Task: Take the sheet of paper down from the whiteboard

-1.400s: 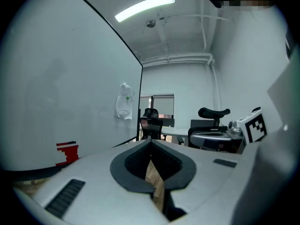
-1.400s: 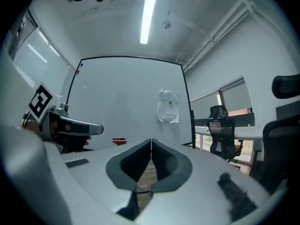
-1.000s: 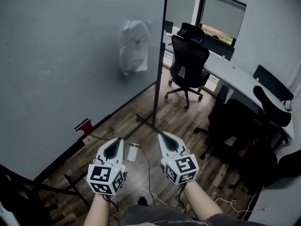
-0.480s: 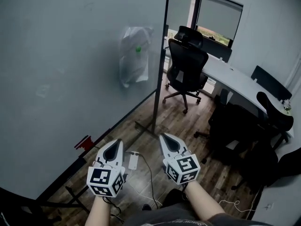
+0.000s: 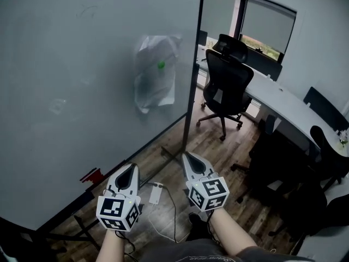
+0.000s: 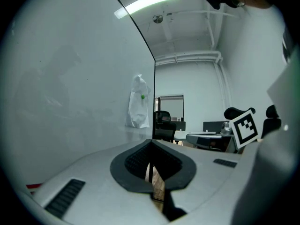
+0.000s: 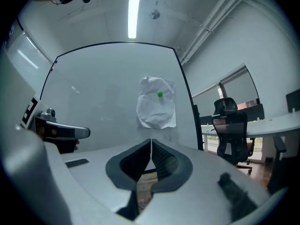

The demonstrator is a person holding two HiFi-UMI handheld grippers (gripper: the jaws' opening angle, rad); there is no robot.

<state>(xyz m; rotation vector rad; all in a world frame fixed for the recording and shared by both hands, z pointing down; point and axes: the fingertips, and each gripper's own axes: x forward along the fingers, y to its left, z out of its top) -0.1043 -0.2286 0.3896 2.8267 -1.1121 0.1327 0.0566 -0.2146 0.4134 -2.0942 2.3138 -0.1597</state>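
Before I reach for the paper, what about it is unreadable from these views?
Any writing on the sheet of paper: too small and creased in the head view.
Any tape besides the green magnet: hidden behind the sheet in all views.
Left side of the whiteboard: cut off by the head view's edge.

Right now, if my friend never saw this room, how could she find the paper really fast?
Look at the big whiteboard that fills the left side of the room. Near its right edge, just before the black office chair, hangs a crumpled white sheet of paper. It is the only paper on the board, pinned by one small green magnet.
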